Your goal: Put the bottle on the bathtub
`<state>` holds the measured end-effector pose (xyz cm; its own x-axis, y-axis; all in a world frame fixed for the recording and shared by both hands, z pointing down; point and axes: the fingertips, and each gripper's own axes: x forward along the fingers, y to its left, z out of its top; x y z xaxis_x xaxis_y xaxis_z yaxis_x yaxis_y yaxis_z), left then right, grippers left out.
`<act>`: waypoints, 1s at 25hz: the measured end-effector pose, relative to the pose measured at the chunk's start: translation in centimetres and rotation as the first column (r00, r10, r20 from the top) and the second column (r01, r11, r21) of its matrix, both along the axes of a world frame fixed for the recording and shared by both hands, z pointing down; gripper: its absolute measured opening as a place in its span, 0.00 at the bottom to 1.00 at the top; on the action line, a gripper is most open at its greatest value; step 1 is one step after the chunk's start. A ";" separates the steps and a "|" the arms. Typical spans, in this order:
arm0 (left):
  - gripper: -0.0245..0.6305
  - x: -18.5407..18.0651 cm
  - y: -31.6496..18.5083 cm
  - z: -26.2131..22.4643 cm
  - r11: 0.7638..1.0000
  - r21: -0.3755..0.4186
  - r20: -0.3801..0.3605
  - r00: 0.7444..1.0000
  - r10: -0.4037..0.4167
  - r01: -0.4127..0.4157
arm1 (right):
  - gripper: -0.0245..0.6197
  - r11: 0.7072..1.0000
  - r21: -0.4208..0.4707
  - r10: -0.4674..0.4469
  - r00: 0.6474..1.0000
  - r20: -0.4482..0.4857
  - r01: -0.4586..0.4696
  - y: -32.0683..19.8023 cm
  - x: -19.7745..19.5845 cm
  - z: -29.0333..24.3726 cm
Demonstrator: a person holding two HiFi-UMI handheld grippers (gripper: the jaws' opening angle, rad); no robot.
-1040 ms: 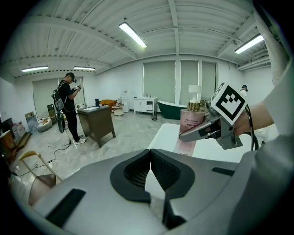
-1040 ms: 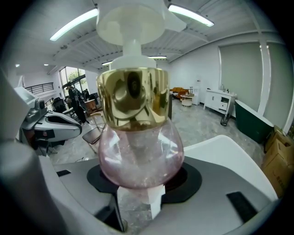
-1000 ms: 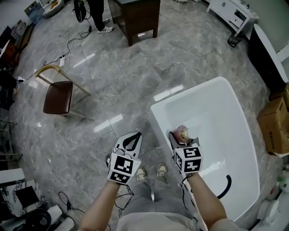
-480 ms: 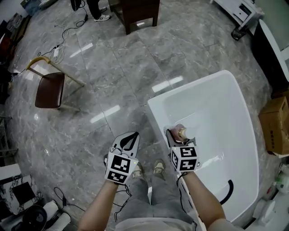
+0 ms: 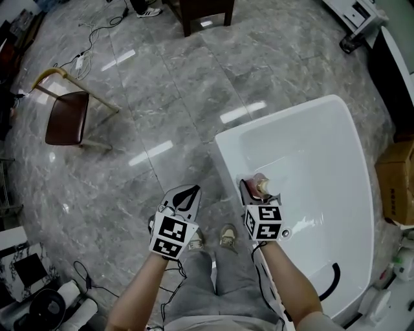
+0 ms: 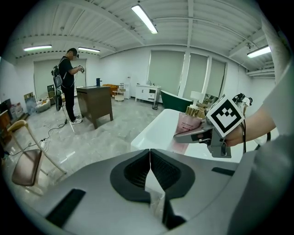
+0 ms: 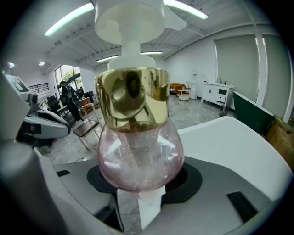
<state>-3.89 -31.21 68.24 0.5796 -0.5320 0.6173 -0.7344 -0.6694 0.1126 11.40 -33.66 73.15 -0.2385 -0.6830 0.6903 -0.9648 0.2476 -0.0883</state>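
A pink round bottle (image 7: 140, 158) with a gold collar and white pump sits between the jaws of my right gripper (image 7: 140, 193), which is shut on it. In the head view the bottle (image 5: 261, 187) hangs at the near left rim of the white bathtub (image 5: 224, 155), in my right gripper (image 5: 252, 194). My left gripper (image 5: 187, 193) hovers over the floor just left of the tub, holding nothing. Its jaws meet in the left gripper view (image 6: 149, 158), which also shows the bottle (image 6: 186, 130) over the tub's rim (image 6: 154, 128).
A brown chair (image 5: 65, 125) lies on the grey marble floor at the left, with cables (image 5: 81, 59) beyond it. A dark cabinet (image 5: 207, 10) stands at the top. A cardboard box (image 5: 396, 184) is right of the tub. A person (image 6: 68, 87) stands by the cabinet.
Both grippers and the bottle keep almost the same place by the tub's near left rim. The head view has drifted, so the chair and cabinet sit higher in the picture.
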 end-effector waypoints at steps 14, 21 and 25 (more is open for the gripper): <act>0.07 0.5 1.3 1.5 0.999 -0.030 -0.018 1.000 -0.015 0.015 | 0.43 0.998 0.037 -0.040 0.998 -0.046 0.042 1.3 -0.4 2.2; 0.07 0.2 2.9 1.1 0.999 -0.032 -0.018 1.000 -0.012 0.011 | 0.44 0.997 0.070 -0.018 0.996 -0.086 0.024 1.5 -0.5 2.2; 0.07 -0.3 3.9 1.1 0.999 -0.044 -0.018 1.000 -0.008 0.007 | 0.51 0.999 0.046 0.006 0.998 -0.070 -0.003 1.7 -0.6 2.2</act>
<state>-4.19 -27.35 69.34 0.5870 -0.5087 0.6298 -0.7367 -0.6582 0.1550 10.84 -32.00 75.39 -0.1876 -0.7156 0.6729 -0.9693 0.2458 -0.0088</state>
